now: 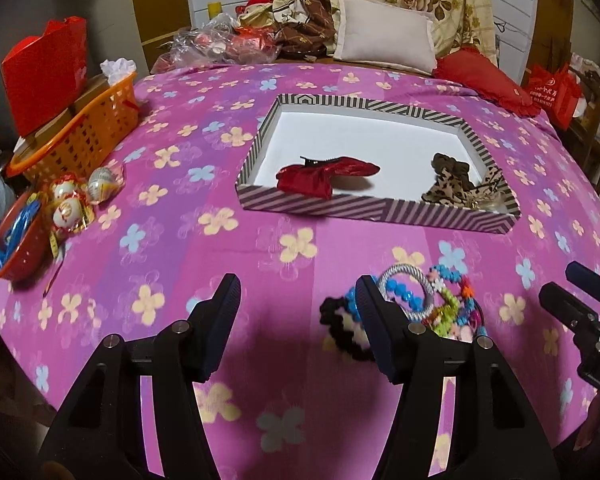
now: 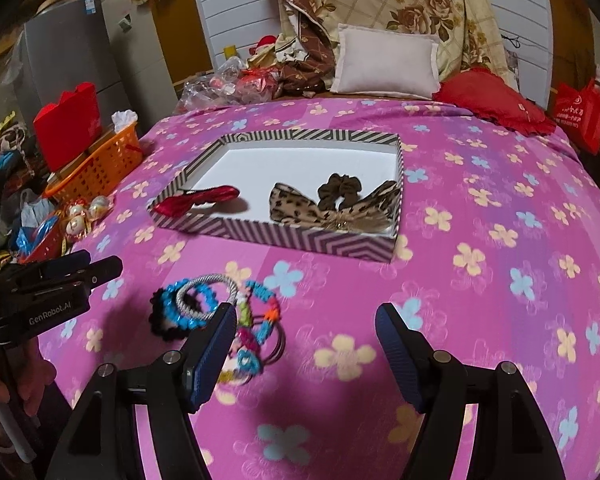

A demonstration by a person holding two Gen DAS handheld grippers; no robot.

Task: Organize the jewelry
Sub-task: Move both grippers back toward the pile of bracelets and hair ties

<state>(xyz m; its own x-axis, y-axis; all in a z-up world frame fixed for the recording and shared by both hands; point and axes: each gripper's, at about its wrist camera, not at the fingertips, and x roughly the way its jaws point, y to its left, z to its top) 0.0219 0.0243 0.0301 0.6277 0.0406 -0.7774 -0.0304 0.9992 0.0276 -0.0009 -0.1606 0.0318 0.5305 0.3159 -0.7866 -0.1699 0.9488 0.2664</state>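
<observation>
A striped shallow box [image 1: 376,208] [image 2: 276,236] lies on the pink flowered bedspread. Inside it are a red satin bow clip [image 1: 324,176] [image 2: 200,200], a leopard-print bow [image 1: 456,190] [image 2: 300,208] and a brown scrunchie [image 1: 450,164] [image 2: 340,190]. A heap of colourful hair ties and bracelets [image 1: 432,300] [image 2: 196,300] rests on the spread nearer to me than the box. My left gripper [image 1: 298,304] [image 2: 104,262] hovers open, the heap just right of its right finger. My right gripper [image 2: 306,324] [image 1: 558,282] is open too, with the heap beside and partly behind its left finger. Neither holds anything.
An orange basket [image 1: 88,136] [image 2: 100,164] with a red box sits at the bed's left edge, with wrapped round sweets [image 1: 72,208] and a red bowl [image 1: 16,256] nearby. A white pillow [image 1: 384,36], a red cushion [image 2: 496,100], folded quilts and plastic bags fill the far end.
</observation>
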